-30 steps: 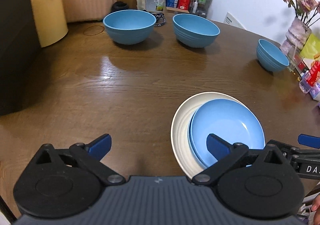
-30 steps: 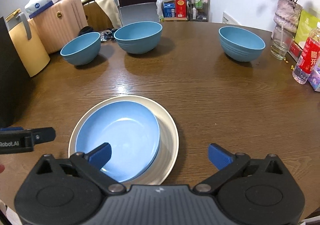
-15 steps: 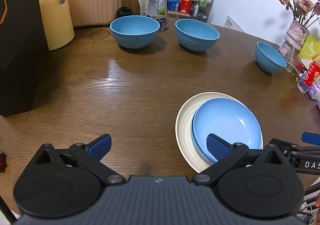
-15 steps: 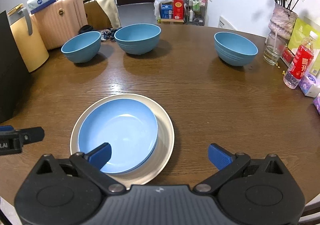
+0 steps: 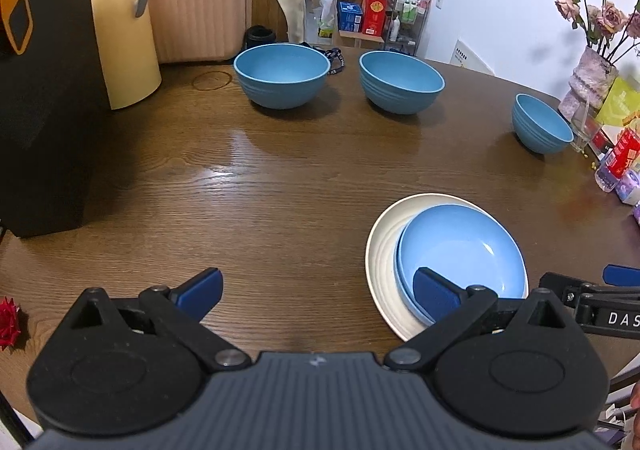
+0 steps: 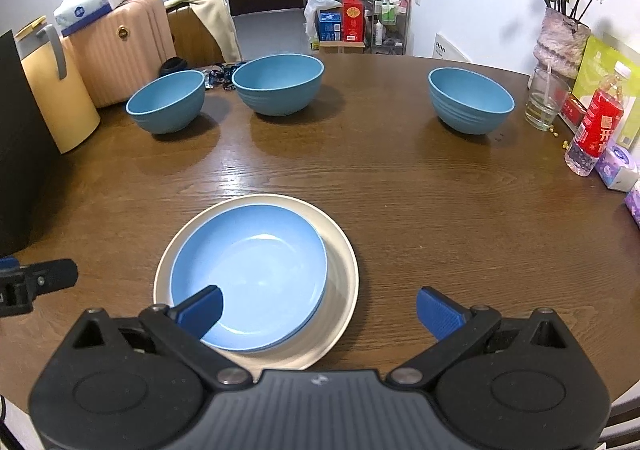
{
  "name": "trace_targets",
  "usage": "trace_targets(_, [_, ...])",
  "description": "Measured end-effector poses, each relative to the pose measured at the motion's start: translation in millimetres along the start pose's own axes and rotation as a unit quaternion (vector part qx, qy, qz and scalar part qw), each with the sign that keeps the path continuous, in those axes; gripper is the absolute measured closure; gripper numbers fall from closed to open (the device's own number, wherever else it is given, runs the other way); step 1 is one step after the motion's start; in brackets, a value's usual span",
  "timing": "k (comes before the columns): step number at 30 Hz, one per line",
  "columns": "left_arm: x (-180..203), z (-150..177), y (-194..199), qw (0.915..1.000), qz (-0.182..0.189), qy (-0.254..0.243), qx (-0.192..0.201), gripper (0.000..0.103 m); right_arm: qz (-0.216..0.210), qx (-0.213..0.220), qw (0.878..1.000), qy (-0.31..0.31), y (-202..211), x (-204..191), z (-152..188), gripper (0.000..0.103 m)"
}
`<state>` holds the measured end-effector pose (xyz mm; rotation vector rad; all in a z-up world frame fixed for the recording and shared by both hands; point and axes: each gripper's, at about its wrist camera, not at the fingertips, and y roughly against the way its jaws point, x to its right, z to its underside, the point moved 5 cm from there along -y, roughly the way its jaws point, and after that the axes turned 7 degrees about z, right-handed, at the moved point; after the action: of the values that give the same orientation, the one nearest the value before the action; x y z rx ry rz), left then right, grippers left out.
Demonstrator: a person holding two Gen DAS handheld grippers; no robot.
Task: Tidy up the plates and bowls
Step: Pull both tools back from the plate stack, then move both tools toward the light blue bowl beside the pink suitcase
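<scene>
Nearby, both claws, L (image 5: 318,288) & R (image 6: 319,308), spread, empty; blue plate (image 6: 248,280) on cream plate (image 6: 340,290), 3 bowls beyond.

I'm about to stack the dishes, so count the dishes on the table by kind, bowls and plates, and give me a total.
Blue bowls: 3
Blue plate: 1, on the cream plate
Cream plate: 1
Total: 5 dishes
</scene>
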<state>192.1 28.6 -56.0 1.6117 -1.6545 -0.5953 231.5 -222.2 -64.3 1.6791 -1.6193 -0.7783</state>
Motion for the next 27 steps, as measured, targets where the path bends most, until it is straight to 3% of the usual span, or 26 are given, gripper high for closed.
trace_targets(15, [-42.0,-7.7,13.9,1.0000,0.009,-0.001,-0.002,0.000,0.037,0.003,0.998,-0.043,18.9,-12.4,7.9,0.000])
trace_targets(27, [-22.8,-50.4,18.3,0.9995,0.027,0.004,0.018,0.000,0.046,0.013,0.996,-0.069,28.4,12.2,-34.9,0.000])
